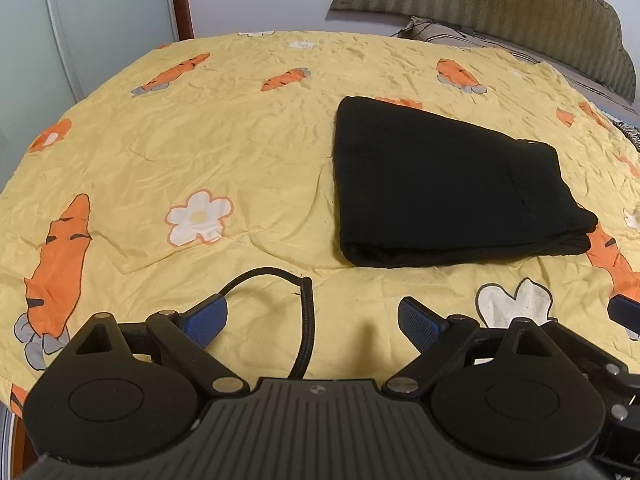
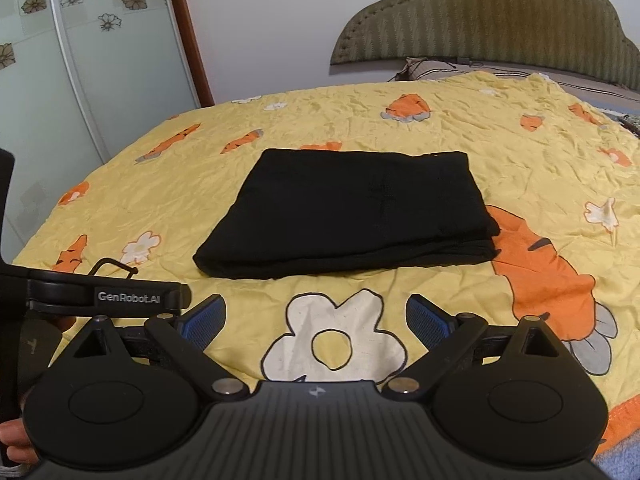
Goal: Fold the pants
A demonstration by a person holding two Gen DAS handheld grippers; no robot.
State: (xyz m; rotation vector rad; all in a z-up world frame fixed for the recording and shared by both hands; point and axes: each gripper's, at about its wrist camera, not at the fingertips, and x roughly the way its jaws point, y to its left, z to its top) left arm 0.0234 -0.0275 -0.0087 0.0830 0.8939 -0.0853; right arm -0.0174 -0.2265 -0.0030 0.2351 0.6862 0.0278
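Black pants (image 1: 444,184) lie folded into a compact rectangle on the yellow carrot-print bedspread (image 1: 200,152). They also show in the right wrist view (image 2: 348,212), ahead of the gripper. My left gripper (image 1: 312,320) is open and empty, held back from the pants, which lie ahead to its right. My right gripper (image 2: 316,316) is open and empty, a short way in front of the pants' near folded edge. The left gripper's body (image 2: 108,294) shows at the left of the right wrist view.
An olive padded headboard (image 2: 480,20) and a pillow (image 2: 432,66) stand at the far end of the bed. A frosted wardrobe door (image 2: 60,80) with a brown frame (image 2: 188,32) is to the left. A black cable (image 1: 280,280) loops in front of my left gripper.
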